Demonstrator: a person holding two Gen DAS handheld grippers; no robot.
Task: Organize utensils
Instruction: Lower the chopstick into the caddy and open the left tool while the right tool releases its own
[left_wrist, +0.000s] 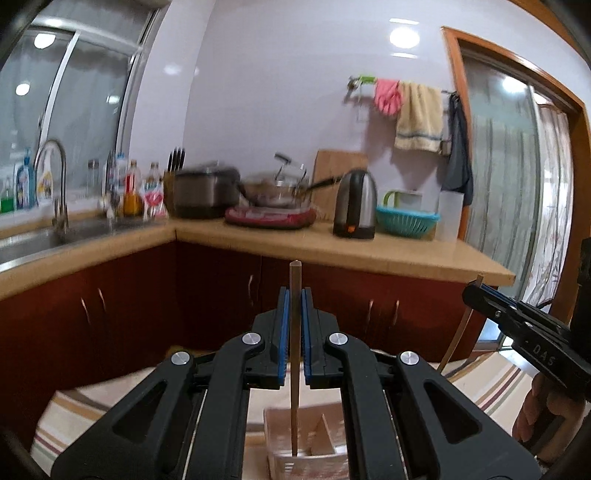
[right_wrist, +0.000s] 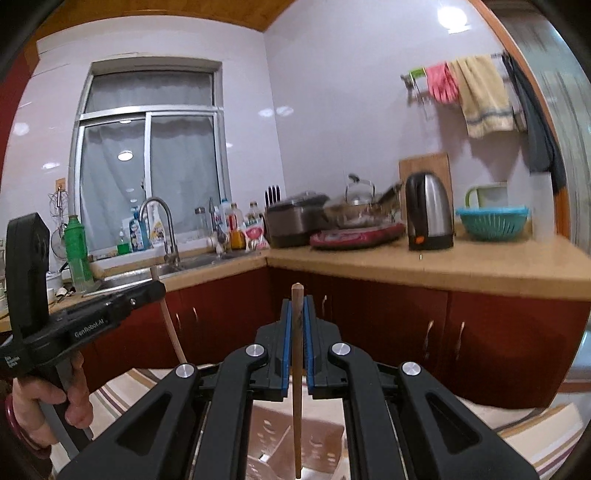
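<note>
Ahead of the fingers, a tan L-shaped counter (left_wrist: 332, 251) tops dark red cabinets (right_wrist: 369, 325). Left, a curtained window (right_wrist: 147, 166) above a steel sink (left_wrist: 22, 243); right, a wood-framed door (left_wrist: 517, 166). Glossy pale walls (left_wrist: 258, 92) mirror ceiling lights.

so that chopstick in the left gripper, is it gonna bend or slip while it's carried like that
The chopstick looks like thin wood and stays straight below the left gripper, so probably stiff. It is pinched near its top, so the long lower end may swing. The narrow smooth shaft could slide down between the pads.
</note>
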